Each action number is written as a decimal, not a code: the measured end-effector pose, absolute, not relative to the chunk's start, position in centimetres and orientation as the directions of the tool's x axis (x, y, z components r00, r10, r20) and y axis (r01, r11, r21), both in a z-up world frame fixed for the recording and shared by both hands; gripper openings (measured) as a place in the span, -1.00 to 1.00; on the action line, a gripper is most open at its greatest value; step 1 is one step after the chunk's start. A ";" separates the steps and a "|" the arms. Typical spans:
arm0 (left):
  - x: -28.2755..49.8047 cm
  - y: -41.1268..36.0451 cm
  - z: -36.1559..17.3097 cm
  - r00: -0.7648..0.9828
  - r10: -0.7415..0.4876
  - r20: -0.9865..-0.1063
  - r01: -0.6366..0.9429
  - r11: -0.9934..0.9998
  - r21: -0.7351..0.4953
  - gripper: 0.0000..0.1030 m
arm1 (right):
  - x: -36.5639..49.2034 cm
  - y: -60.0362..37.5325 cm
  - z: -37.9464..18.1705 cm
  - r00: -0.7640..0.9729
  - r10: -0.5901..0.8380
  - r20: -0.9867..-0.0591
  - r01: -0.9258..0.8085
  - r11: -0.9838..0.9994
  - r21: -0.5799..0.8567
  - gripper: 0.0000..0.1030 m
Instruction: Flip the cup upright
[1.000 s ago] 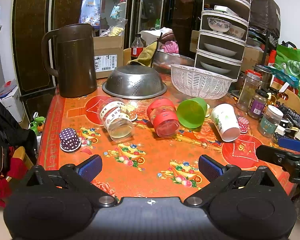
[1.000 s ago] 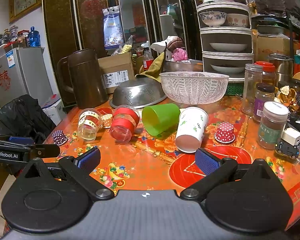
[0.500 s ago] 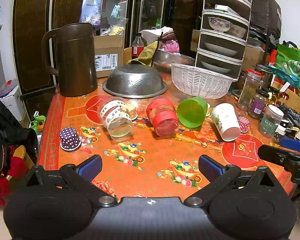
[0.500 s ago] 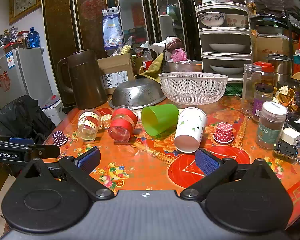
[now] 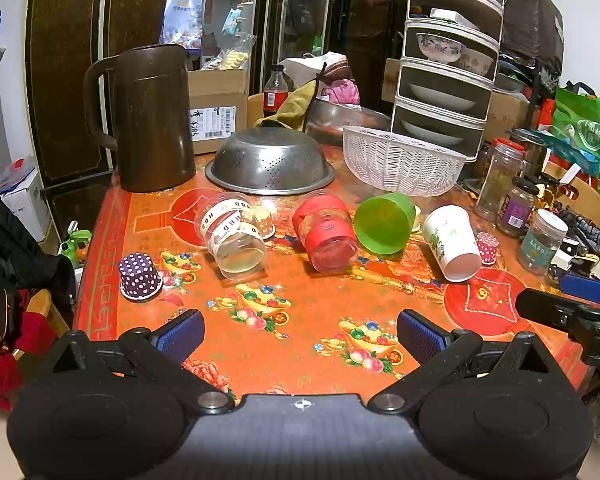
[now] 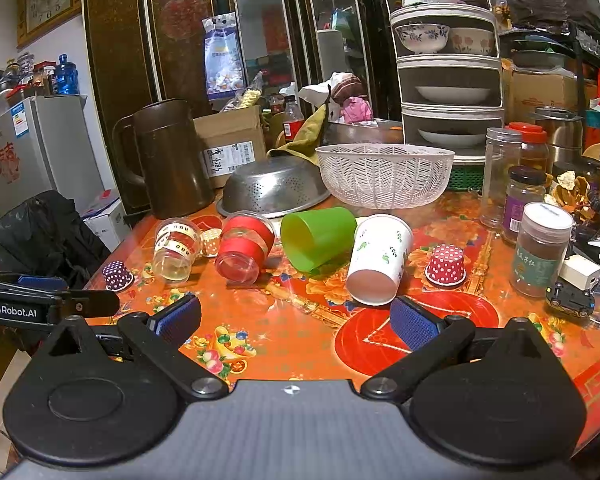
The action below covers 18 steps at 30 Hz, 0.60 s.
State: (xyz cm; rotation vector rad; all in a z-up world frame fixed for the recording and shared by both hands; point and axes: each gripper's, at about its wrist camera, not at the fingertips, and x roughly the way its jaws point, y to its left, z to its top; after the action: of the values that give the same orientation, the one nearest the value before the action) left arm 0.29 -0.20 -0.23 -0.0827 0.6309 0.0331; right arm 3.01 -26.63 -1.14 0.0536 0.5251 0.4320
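Note:
Several cups lie on their sides in a row on the orange table (image 5: pixel 300 344): a clear cup with a white band (image 5: pixel 232 236) (image 6: pixel 176 250), a red-banded clear cup (image 5: pixel 328 236) (image 6: pixel 242 250), a green cup (image 5: pixel 384 222) (image 6: pixel 316 236) and a white paper cup (image 5: pixel 452 242) (image 6: pixel 378 260). My left gripper (image 5: pixel 298 338) is open and empty, short of the cups near the front edge. My right gripper (image 6: pixel 294 320) is open and empty, just in front of the white paper cup.
A brown jug (image 5: pixel 148 120), an upturned steel colander (image 5: pixel 270 166) and a white basket (image 5: pixel 402 160) stand behind the cups. Small dotted cupcake cups (image 5: pixel 139 276) (image 6: pixel 445 265) sit left and right. Jars (image 6: pixel 540 248) crowd the right edge. A tiered dish rack (image 6: pixel 448 80) is at the back.
Both grippers have crept slightly forward toward the cups. The cups have not moved and both grippers remain open.

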 end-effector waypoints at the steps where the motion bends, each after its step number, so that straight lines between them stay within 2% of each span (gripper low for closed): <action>1: 0.3 -0.2 -0.3 0.806 0.007 -0.591 -0.057 0.996 -0.066 1.00 | 3.0 -26.6 -1.1 0.778 0.413 -0.474 -0.385 0.909 0.159 0.98; 18: 0.4 -0.2 -0.2 0.805 0.015 -0.593 -0.065 0.996 -0.064 1.00 | 3.1 -26.5 -1.3 0.776 0.409 -0.480 -0.382 0.911 0.159 0.98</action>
State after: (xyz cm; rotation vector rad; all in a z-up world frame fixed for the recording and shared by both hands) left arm 0.37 -0.16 -0.23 -0.0825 0.6333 0.0427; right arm 3.12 -26.54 -1.27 0.0540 0.5312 0.4279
